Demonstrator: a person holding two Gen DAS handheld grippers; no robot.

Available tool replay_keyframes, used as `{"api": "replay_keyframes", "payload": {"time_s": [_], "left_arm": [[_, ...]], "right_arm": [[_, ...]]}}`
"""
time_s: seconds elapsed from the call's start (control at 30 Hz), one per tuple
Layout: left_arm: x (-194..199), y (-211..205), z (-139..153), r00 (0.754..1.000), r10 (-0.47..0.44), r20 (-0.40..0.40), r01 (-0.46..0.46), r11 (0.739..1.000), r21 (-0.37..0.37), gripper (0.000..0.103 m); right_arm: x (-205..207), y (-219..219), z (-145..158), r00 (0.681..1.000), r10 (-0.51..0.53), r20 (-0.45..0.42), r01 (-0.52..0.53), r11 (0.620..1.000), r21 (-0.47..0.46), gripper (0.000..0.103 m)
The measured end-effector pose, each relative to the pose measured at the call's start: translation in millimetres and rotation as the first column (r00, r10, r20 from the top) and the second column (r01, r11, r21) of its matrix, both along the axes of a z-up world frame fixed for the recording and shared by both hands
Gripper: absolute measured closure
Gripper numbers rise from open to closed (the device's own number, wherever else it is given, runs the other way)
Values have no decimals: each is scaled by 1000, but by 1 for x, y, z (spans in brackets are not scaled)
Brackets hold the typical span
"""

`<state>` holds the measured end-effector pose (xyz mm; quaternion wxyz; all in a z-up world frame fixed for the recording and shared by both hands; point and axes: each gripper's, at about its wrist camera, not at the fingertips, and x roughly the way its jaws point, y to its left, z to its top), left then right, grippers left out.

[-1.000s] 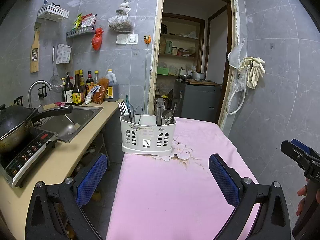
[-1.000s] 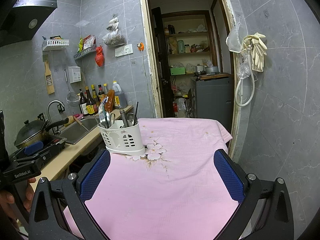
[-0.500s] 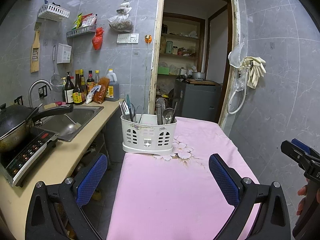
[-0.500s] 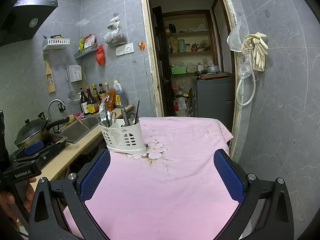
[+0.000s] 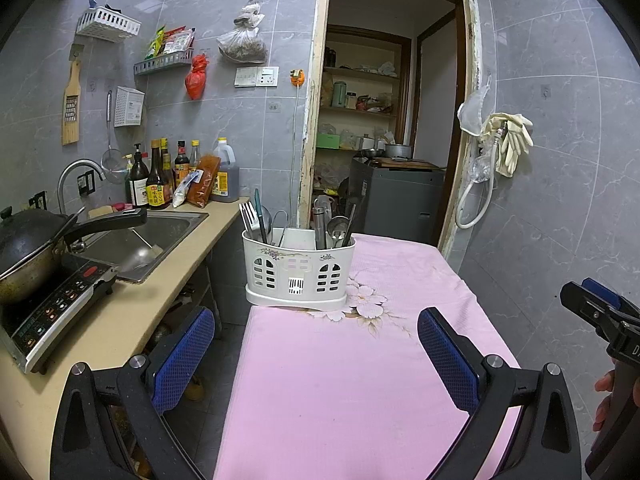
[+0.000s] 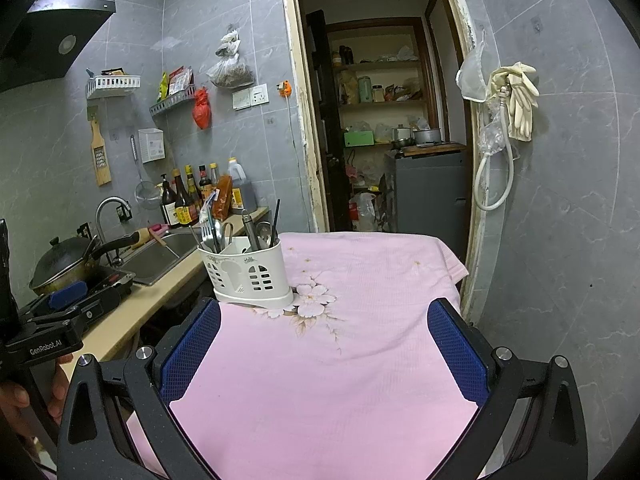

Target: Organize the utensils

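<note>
A white plastic utensil caddy [image 5: 298,270] [image 6: 248,274] stands at the far left of a table under a pink flowered cloth [image 5: 340,380] [image 6: 340,360]. Forks, spoons, a metal handle and dark chopsticks stick up from its compartments. My left gripper [image 5: 316,344] hangs open over the near part of the cloth, well short of the caddy, with nothing between its blue pads. My right gripper [image 6: 324,340] is likewise open and empty, to the right of the caddy and nearer the table's middle. Each gripper shows at the edge of the other's view, held by a hand.
A beige counter [image 5: 120,320] runs along the left with an induction hob [image 5: 52,308], a black wok [image 5: 28,252], a steel sink [image 5: 148,240] and sauce bottles [image 5: 160,184]. A gap separates counter and table. An open doorway [image 5: 384,120] lies behind; rubber gloves [image 5: 512,140] hang on the right wall.
Both views have shifted slightly: the caddy sits a little further right and lower in each. Both grippers stay open and empty.
</note>
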<state>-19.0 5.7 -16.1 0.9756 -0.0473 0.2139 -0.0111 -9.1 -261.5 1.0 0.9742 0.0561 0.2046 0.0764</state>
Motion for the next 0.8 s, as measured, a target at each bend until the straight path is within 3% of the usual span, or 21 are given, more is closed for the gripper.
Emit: {"api": "replay_keyframes", "payload": {"time_s": [0.37,0.8], "left_arm": [[0,7,0,1000,-3,15,3,999,-33,1],[14,4,-3,1000,-4,3,5,1000,-15,1]], "right_arm": [[-1,7,-9,1000,-1,-13,1,1000,0,2],[9,11,-10,999,-3,-34,3,1000,-5,1]]}}
